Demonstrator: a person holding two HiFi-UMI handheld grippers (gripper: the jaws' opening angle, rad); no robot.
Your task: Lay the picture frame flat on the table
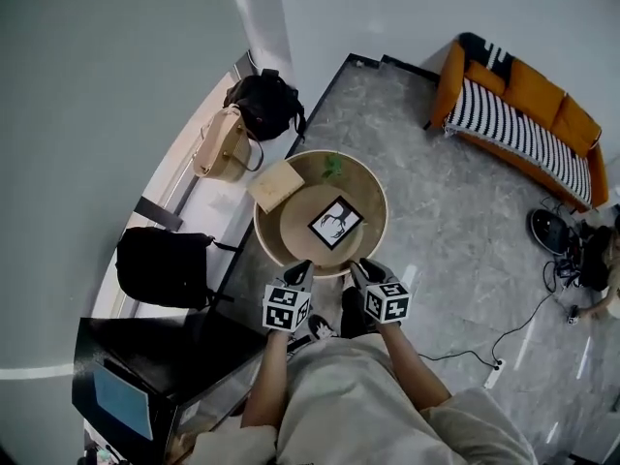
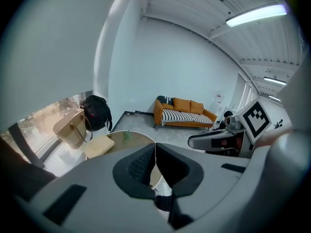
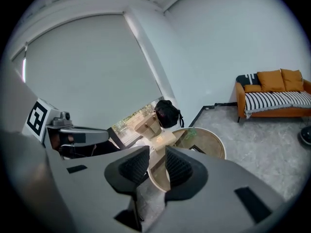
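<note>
The picture frame (image 1: 336,222), black-edged with a dark plant print on white, lies flat on the round wooden table (image 1: 368,187), right of centre. Both grippers hover at the table's near rim, apart from the frame. My left gripper (image 1: 298,274) has its pads pressed together with nothing between them (image 2: 155,152). My right gripper (image 1: 368,272) holds its jaws a narrow gap apart and empty (image 3: 156,155). In the right gripper view a dark corner of the frame (image 3: 196,149) shows past the jaws on the table (image 3: 214,147).
A tan flat book (image 1: 276,184) and a small green sprig (image 1: 332,166) share the table. A black backpack (image 1: 263,100), beige bag (image 1: 223,143) and another black bag (image 1: 165,264) sit on the window ledge. Orange sofa (image 1: 523,105) stands far right; cables (image 1: 523,327) cross the floor.
</note>
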